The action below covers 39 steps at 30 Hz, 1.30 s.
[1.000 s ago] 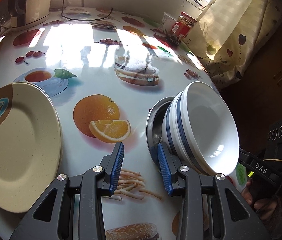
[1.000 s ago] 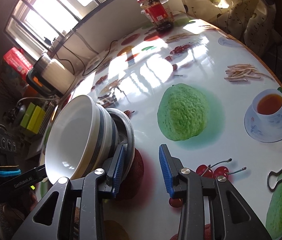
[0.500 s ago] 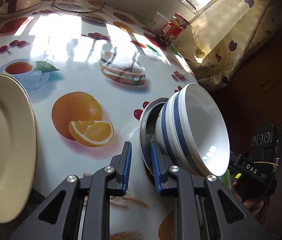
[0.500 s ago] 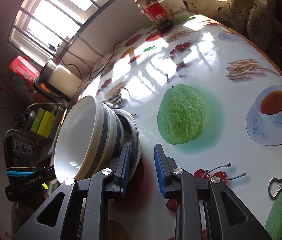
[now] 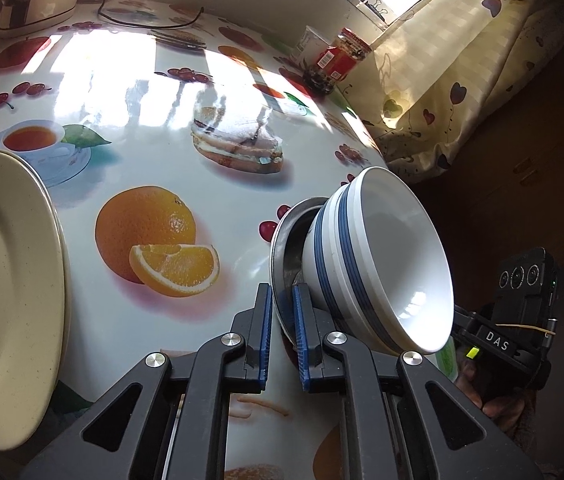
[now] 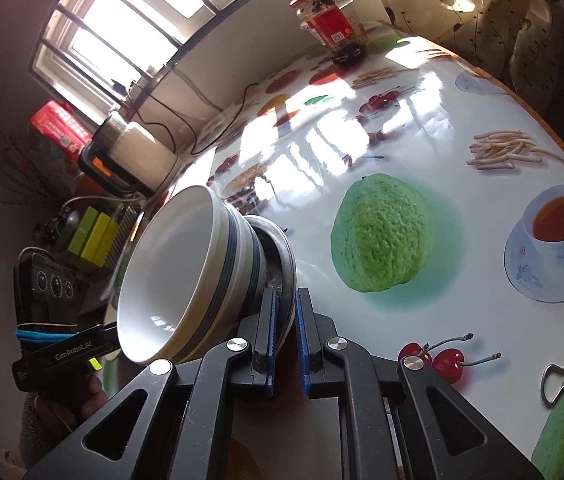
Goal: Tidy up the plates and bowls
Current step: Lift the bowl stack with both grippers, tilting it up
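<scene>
Grip: left gripper [image 5: 282,332] and right gripper [image 6: 285,336], jaws just closed, pinch metal plate's [image 5: 282,248] rim from opposite sides | Load: bowls [image 5: 382,264] on plate (table's near edge) | Next: two-handed lift looks ready

White bowl [image 5: 398,264] with blue bands; cream plate [image 5: 5,296]; fruit-printed tablecloth [image 5: 129,80].
</scene>
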Motion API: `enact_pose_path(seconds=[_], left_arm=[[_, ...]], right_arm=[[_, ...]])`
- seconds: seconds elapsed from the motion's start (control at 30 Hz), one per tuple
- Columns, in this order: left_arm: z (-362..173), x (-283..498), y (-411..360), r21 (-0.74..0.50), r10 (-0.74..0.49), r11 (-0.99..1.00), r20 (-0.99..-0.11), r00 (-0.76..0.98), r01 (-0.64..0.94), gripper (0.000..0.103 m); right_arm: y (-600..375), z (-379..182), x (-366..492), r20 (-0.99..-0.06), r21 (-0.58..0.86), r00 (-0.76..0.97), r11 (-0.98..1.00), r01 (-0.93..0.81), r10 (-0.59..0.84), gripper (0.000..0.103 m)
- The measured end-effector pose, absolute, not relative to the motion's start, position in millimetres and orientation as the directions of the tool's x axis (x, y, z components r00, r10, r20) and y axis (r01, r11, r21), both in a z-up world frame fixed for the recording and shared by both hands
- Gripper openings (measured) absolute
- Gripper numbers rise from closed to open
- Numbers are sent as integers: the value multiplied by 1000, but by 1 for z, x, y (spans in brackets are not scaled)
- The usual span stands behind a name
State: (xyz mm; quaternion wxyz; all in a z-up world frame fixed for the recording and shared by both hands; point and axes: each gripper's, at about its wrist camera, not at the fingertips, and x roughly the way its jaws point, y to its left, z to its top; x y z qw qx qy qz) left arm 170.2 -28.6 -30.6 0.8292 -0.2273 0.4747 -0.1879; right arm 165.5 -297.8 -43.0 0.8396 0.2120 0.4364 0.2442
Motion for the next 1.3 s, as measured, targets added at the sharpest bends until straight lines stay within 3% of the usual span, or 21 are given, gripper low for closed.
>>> enact_pose_path(seconds=[0.8,0.97,1.3], left_arm=[[-28,171,-33,-513,-499,851,-718,485,116,11],[-29,171,-31,-517,-500,848,-715,489,112,12],[-27,173,-32,-506,-492,855,-716,495,117,12]], right_arm=[[-295,-43,166,-647,534,505,812,-234,571,11],[-291,-40,164,-669,478,548,855,-201,502,17],[-299,-52,179,-609,603,483,763,-233,629,18]])
